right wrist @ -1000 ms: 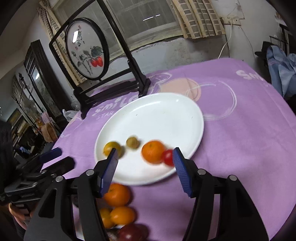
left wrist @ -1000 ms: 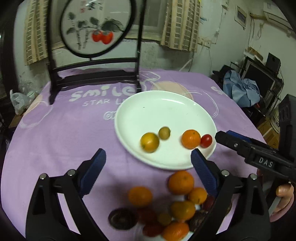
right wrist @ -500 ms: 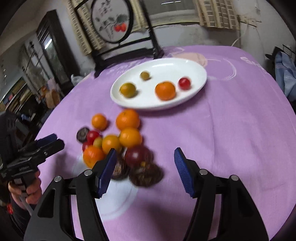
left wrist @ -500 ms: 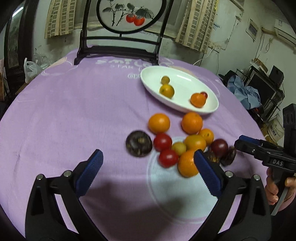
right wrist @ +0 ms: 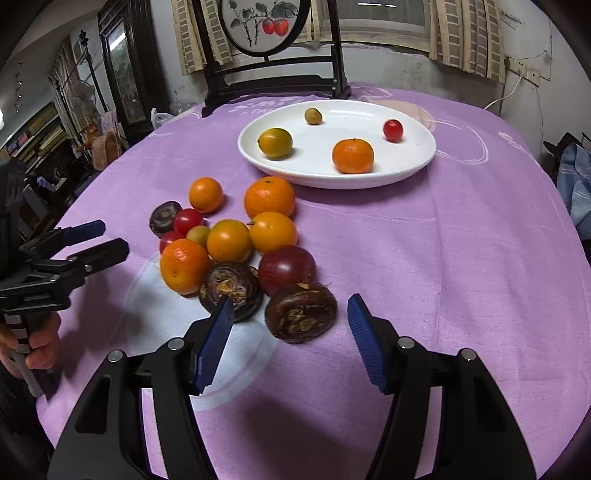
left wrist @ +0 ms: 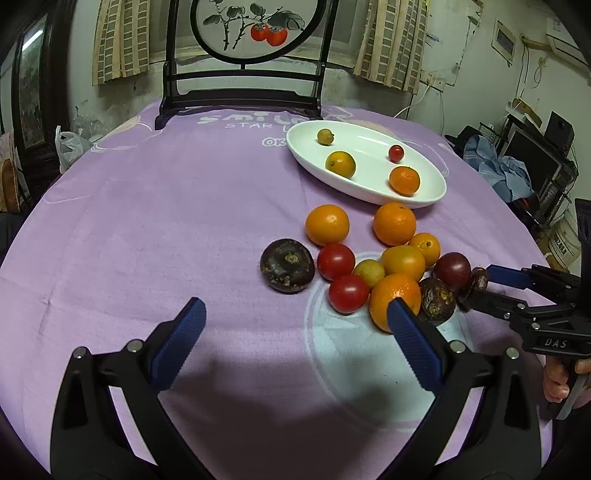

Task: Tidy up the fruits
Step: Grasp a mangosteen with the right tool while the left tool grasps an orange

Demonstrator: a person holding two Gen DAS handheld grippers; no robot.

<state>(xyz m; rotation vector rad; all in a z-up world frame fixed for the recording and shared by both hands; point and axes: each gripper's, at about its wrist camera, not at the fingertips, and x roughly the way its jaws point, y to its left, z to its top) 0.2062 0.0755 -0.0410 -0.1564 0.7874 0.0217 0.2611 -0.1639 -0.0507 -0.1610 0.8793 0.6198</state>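
A loose heap of fruits (right wrist: 236, 243) lies mid-frame on the purple-clothed bench (right wrist: 443, 258): oranges, red cherry tomatoes, a small yellow-green one, a dark red plum and wrinkled brown-purple ones. Above it the white plate (right wrist: 406, 168) holds four more. The right gripper (right wrist: 290, 334) hangs with jaws apart, empty, just below the nearest brown fruit (right wrist: 301, 312). At lower centre of the left view, the left gripper (left wrist: 295, 341) is also wide open, its right pad overlapping an orange (left wrist: 391, 295). A framed round painting (right wrist: 264, 22) stands behind.

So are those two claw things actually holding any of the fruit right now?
No. The left gripper and the right gripper are both open and hold nothing; a dark wrinkled fruit sits just ahead of the right one, ungripped.
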